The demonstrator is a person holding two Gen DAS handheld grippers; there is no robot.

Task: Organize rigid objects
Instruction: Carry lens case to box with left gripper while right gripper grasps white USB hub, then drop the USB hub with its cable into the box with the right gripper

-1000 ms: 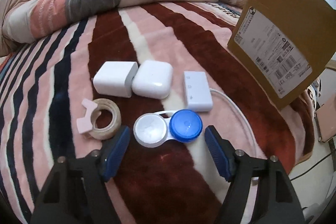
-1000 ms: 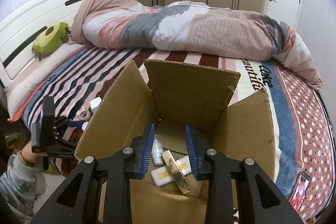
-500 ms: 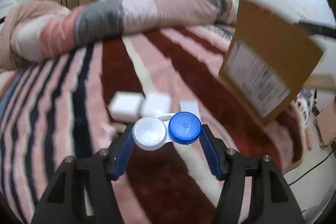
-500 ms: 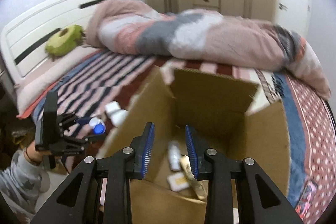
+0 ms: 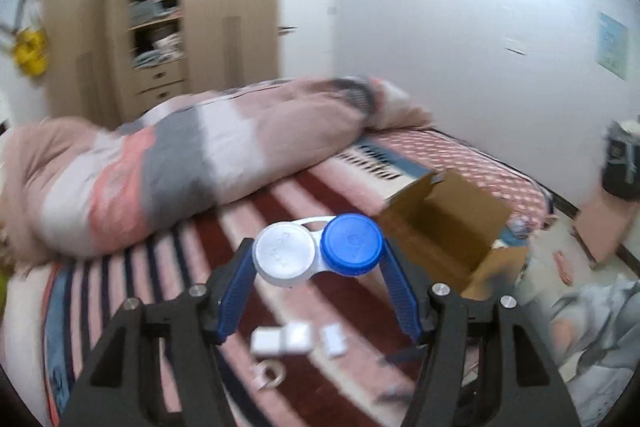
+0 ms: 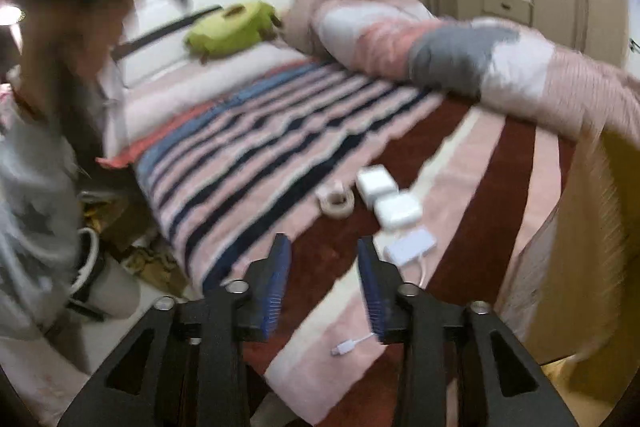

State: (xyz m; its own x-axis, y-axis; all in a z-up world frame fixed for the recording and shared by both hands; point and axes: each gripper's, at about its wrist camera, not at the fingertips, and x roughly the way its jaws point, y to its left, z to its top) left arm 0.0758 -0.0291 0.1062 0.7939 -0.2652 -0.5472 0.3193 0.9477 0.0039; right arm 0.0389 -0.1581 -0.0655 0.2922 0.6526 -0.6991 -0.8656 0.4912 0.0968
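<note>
My left gripper [image 5: 318,259] is shut on a contact lens case [image 5: 316,251] with one white and one blue cap, held high above the bed. The open cardboard box [image 5: 444,227] stands on the bed to the right of it. My right gripper [image 6: 322,267] is empty, its jaws a small gap apart, above the striped blanket. Ahead of it lie a tape roll [image 6: 337,202], two white chargers [image 6: 376,183] [image 6: 398,211] and a white adapter [image 6: 410,246] with a cable. These also show small in the left wrist view [image 5: 280,341].
A rolled quilt [image 5: 180,163] lies across the far side of the bed. The box's wall [image 6: 592,247] fills the right edge of the right wrist view. A person [image 6: 44,147] stands at the left by the bed edge. A green plush [image 6: 232,27] rests by the headboard.
My left gripper closed on the lens case and lifted it high off the bed. My right gripper swung left, away from the box's inside toward the items on the blanket.
</note>
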